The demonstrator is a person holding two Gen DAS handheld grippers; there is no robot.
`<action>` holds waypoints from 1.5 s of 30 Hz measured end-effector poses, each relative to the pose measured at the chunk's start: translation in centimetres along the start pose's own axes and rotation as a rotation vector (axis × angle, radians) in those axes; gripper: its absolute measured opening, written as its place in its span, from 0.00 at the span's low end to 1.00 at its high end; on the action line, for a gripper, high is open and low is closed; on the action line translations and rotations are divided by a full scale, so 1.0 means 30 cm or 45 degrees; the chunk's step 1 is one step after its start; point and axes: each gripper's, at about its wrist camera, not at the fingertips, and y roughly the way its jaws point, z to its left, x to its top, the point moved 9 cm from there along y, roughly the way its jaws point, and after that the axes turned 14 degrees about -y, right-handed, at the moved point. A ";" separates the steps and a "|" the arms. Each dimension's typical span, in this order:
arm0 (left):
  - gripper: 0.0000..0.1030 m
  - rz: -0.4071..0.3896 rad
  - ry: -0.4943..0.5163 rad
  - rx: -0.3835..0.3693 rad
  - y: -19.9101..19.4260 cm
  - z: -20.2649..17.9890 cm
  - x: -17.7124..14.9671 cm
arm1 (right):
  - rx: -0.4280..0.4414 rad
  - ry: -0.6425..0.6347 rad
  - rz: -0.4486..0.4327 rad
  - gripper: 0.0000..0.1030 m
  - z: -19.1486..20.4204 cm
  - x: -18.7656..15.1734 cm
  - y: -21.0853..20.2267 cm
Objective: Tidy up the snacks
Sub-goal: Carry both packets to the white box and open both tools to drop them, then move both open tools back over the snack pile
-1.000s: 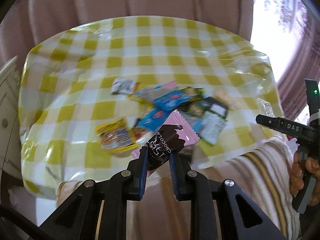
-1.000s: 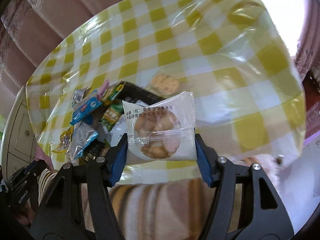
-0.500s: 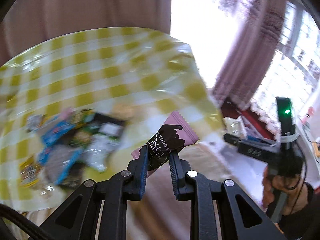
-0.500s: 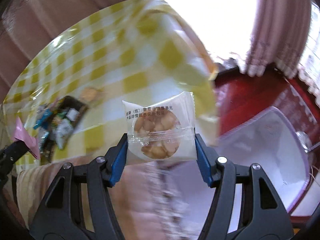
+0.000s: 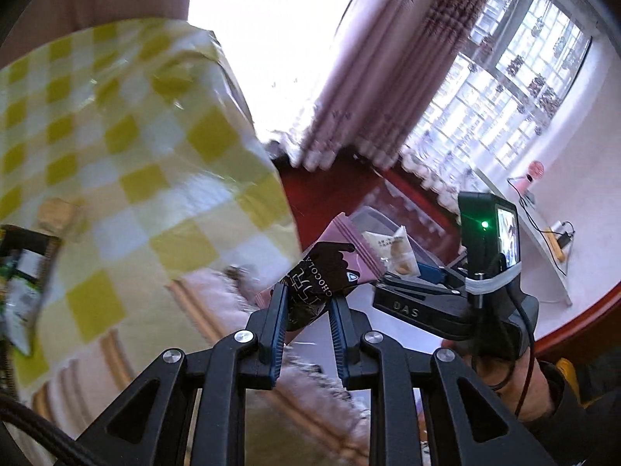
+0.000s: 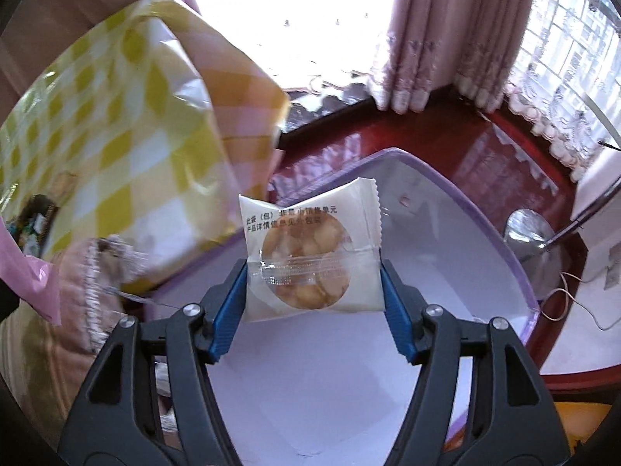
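My left gripper (image 5: 306, 291) holds a brown and pink chocolate packet (image 5: 330, 268) off the table's right edge; its jaws are just starting to open, with the packet still pinched between the pads. My right gripper (image 6: 313, 268) hangs over a white bin with a purple rim (image 6: 318, 380). A white biscuit packet (image 6: 310, 256) sits between its blue pads, whose jaws are opening while both still touch the packet's edges. In the left wrist view the right gripper (image 5: 427, 272) and the biscuit packet (image 5: 399, 252) are just right of the chocolate packet.
The table with the yellow checked cloth (image 5: 136, 155) lies to the left, a pile of snacks (image 5: 19, 272) at its near edge. A fringed striped cushion (image 5: 194, 330) lies below it. Red wooden floor (image 6: 465, 147), curtains and a metal lamp base (image 6: 528, 229) surround the bin.
Both grippers have swung right, away from the table and the snack pile, each carrying its packet. The bin has come into view under the right gripper.
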 end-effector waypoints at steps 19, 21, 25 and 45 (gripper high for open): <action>0.65 -0.057 -0.199 0.044 -0.078 0.172 0.001 | -0.092 -0.057 0.113 0.88 -0.052 -0.051 0.082; 0.65 -0.075 -0.224 0.055 -0.097 0.198 0.001 | -0.081 -0.061 0.104 0.88 -0.039 -0.046 0.076; 0.65 -0.105 -0.282 0.081 -0.135 0.264 -0.009 | -0.042 -0.066 0.080 0.88 -0.002 -0.026 0.051; 0.65 -0.286 -0.622 0.223 -0.411 0.639 -0.127 | 0.199 -0.265 -0.079 0.88 0.446 0.124 -0.110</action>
